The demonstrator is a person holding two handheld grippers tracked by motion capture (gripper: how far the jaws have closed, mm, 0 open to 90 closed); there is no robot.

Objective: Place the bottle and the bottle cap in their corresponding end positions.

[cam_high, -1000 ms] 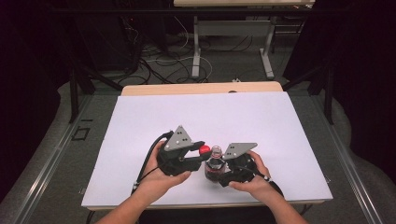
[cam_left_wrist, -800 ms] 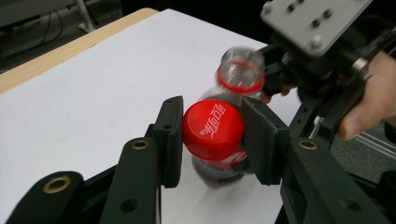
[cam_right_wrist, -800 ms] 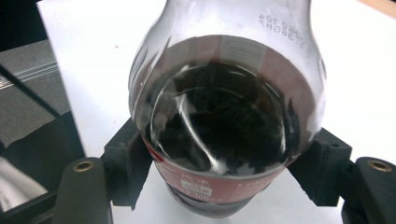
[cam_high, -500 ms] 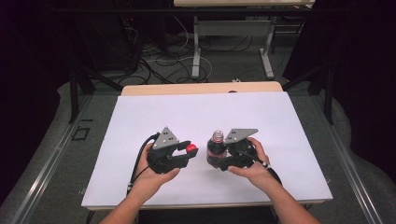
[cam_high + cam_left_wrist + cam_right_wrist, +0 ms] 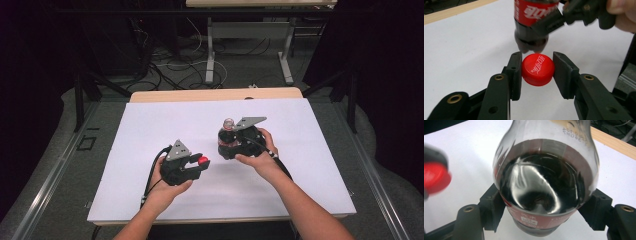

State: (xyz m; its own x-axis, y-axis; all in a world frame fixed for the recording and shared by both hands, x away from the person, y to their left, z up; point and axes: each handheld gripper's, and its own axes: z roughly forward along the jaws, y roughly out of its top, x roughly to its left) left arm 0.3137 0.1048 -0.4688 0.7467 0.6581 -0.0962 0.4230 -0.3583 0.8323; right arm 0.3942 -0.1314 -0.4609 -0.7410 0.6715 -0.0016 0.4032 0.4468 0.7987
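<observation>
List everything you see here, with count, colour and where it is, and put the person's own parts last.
cola bottle: one, clear with dark drink and a red label, uncapped, held over the middle of the board by the right tongs
bottle cap: one, red, between the pads of the left tongs
board: one, white, covering the table top
table: one, light wood, its edge showing beyond the board
second table: one, light top on grey legs, farther back
cables: several, dark and white, on the floor behind the table
left tongs: one, black with a grey plate, shut on the bottle cap
right tongs: one, black with a grey plate, shut on the cola bottle
hands: two, coming in from the bottom edge
</observation>
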